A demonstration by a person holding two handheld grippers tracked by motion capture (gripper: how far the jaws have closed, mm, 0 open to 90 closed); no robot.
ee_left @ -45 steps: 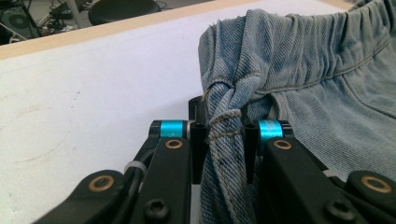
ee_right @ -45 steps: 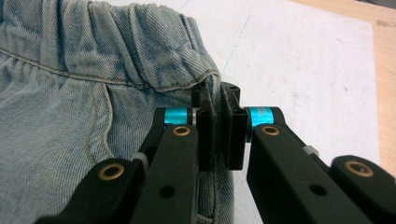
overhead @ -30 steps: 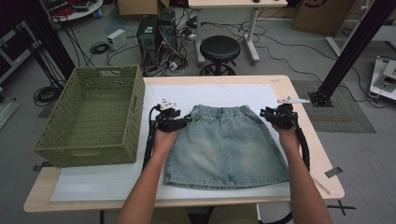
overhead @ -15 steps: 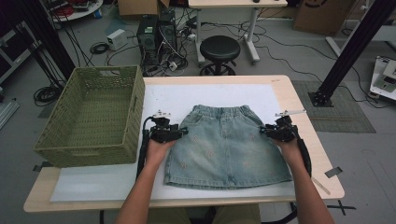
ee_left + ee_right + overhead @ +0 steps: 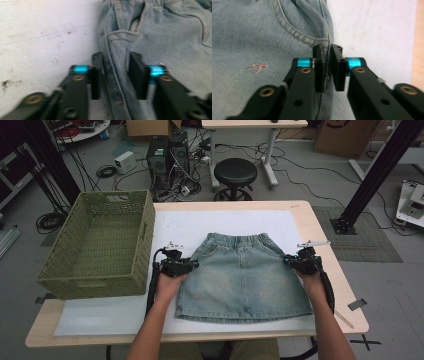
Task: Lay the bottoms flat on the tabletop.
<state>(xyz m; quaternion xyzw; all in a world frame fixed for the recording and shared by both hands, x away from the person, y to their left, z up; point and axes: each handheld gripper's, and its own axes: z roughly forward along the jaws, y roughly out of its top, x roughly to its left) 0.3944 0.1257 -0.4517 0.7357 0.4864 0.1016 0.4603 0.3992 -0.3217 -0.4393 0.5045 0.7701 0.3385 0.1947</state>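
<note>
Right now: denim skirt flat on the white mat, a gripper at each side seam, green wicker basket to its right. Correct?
Not quite: in the high view the green wicker basket sits left of the denim skirt, not right. The left gripper and right gripper are at the side seams.

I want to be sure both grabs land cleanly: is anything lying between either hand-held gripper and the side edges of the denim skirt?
Nothing visible. The left hand-held gripper already straddles the denim skirt at its side seam, jaws just closing. The right hand-held gripper has its seam between nearly closed jaws.
</note>
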